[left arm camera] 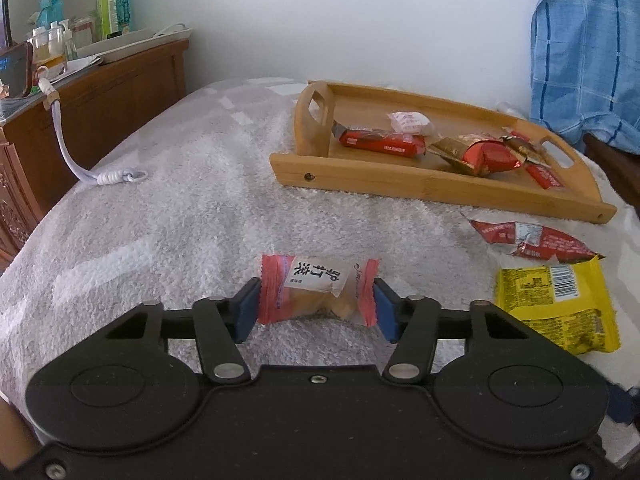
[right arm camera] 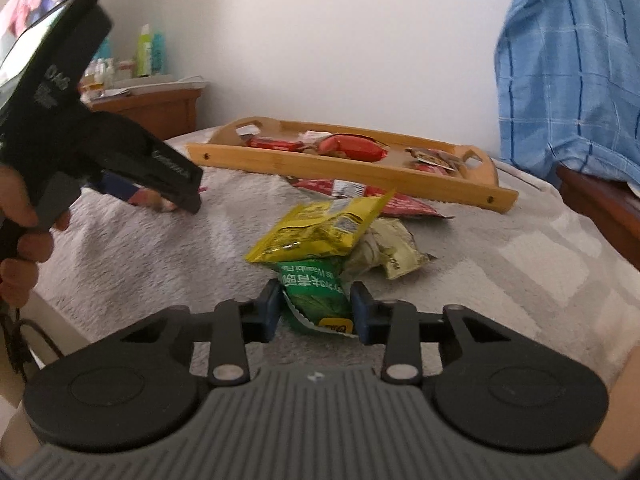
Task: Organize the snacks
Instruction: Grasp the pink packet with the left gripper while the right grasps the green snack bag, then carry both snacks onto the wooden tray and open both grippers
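- While both packets are lying on the towel-covered bed (left arm camera: 200,184), the pink-ended snack (left arm camera: 318,290) is being clamped by the left gripper (left arm camera: 316,312).
- The green packet (right arm camera: 316,296) is being pinched by the right gripper (right arm camera: 316,312), near the tray (right arm camera: 360,172).

Soft, even daylight fills both views, bright on the white wall (left arm camera: 400,20) and leaving only faint shadows under the wooden tray (left arm camera: 440,196). Fisheye bending curves the edges, and the corners go dark. The left wrist view is fairly sharp. The right wrist view is softer, with the blue checked cloth (right arm camera: 568,72) at far right smeared.
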The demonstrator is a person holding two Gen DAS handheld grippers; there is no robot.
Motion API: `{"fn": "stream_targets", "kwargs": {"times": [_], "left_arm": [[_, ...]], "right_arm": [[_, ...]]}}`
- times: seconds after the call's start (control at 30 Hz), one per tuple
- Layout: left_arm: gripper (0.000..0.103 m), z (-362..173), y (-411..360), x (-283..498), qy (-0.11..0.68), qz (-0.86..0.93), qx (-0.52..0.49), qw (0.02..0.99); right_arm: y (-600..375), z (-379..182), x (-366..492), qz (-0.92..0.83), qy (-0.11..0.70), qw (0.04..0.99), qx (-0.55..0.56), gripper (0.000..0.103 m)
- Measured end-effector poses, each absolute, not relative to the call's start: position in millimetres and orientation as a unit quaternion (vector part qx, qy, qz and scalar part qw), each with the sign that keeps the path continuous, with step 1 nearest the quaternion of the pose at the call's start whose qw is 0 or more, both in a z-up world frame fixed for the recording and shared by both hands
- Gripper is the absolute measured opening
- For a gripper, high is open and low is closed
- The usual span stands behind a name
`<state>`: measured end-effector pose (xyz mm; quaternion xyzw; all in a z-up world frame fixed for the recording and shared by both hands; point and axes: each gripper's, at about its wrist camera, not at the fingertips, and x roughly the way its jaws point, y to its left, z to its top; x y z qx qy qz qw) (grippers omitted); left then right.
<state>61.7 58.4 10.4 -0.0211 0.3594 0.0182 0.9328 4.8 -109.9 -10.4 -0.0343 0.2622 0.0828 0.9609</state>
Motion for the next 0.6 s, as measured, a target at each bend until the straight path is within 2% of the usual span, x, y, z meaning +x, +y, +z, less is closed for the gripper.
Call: {"fn": "stream_targets", "kwargs": {"times": [0.17,0.6], "left_arm": [[0.045,16.2,56.0,57.7,0.358,0.008,-0.028,0.933],[0.044,44.9,32.6,56.2,0.337,-0.012,-0.014,0.941]], "right_arm": [[-111.1,-0.8,-2.6,0.113,0.256,0.960,-0.025,0.026],[-148.4,42.8,-9.0,0.107,0.220,0.968,0.054,0.025]]}}
